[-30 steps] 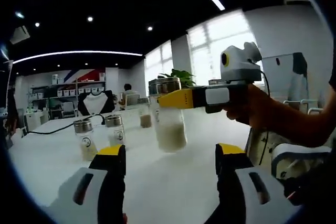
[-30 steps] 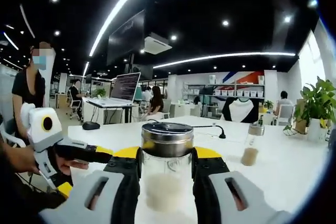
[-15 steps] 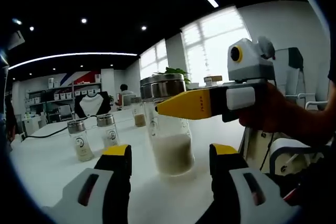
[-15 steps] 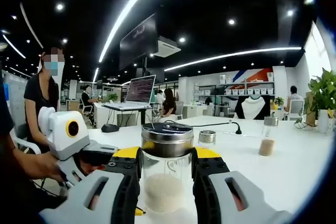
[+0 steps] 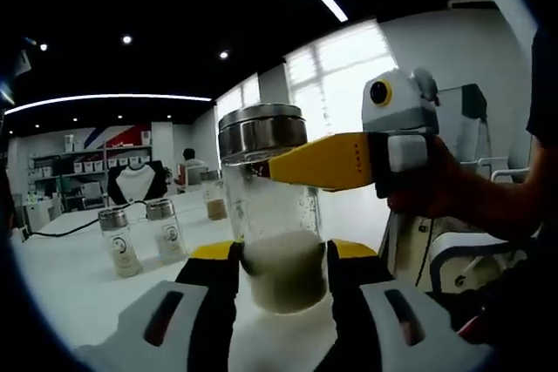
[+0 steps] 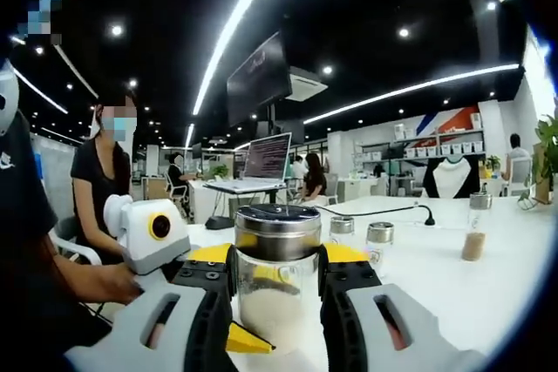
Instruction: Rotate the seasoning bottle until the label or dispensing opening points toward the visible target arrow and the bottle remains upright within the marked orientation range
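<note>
1. Gripping comes first here: the right gripper (image 6: pixel 277 280) has its two jaws pressed against the glass of the seasoning bottle (image 6: pixel 277 289), one on each side, just under the metal lid (image 6: pixel 278 231). In the left gripper view that same gripper (image 5: pixel 261 166) reaches in from the right and meets the bottle (image 5: pixel 272 215) below its lid.
2. The left gripper (image 5: pixel 277 267) has its jaws spread to either side of the bottle's lower part, where the pale powder sits. They look close to the glass or touching it; I cannot tell whether they are actually pinching.
3. The bottle stands upright between both pairs of jaws, low over the white table (image 5: pixel 78 267); whether its base touches is hidden.
4. My judgement: the turning step is in hand, with the grip being shared or passed.
5. No target arrow or label is visible, so the remaining rotation cannot be judged.
6. The next move calls for one gripper to hold firm while the other loosens, then a turn about the bottle's own axis without tipping it towards the small shakers (image 5: pixel 139 233) beyond the left jaw.
</note>
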Demonstrator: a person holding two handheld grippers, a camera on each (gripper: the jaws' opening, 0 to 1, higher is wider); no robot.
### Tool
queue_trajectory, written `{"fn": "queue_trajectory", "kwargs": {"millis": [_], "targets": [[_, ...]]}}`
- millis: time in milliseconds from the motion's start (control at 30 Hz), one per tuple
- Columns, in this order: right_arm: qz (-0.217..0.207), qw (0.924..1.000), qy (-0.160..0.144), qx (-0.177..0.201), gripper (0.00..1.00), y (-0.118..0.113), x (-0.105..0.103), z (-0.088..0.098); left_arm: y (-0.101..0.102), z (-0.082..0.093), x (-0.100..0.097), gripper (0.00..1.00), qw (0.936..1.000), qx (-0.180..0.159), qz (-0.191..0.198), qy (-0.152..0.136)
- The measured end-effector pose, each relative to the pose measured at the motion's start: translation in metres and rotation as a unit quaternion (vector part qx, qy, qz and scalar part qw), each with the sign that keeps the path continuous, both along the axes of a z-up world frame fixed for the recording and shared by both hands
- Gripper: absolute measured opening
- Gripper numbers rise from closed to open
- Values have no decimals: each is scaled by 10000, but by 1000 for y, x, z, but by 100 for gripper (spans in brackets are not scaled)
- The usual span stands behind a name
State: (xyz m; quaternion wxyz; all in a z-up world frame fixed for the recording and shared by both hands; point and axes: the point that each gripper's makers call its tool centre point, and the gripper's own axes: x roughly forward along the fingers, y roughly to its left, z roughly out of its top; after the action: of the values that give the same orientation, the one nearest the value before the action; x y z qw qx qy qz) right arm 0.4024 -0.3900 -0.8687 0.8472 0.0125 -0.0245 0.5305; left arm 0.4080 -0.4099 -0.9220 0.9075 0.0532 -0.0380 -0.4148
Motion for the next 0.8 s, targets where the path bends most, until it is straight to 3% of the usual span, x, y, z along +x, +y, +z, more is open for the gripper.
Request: {"fn": "queue_trajectory", "kwargs": {"millis": [133, 267, 400, 667, 733, 800], "targets": [[13, 10000, 28, 90, 35, 2, 1, 3, 4, 4, 1, 41, 9996, 57, 269, -56], [-333, 9981, -448, -267, 36, 9, -1, 3, 8, 2, 7, 41, 9964, 187, 823, -15], [-714, 9948, -595, -419, 36, 13, 1, 0, 6, 0, 9, 41, 9948, 123, 1009, 91], [-1313, 9900, -432, -272, 38, 8, 13, -3, 6, -3, 15, 40, 9886, 341, 1469, -56], [-1435, 9888, -353, -202, 39, 8, 17, -5, 9, -4, 18, 41, 9802, 669, 1844, -263], [-1522, 9880, -235, -79, 39, 7, 21, -5, 6, -5, 18, 41, 9811, 616, 1818, -246]]}}
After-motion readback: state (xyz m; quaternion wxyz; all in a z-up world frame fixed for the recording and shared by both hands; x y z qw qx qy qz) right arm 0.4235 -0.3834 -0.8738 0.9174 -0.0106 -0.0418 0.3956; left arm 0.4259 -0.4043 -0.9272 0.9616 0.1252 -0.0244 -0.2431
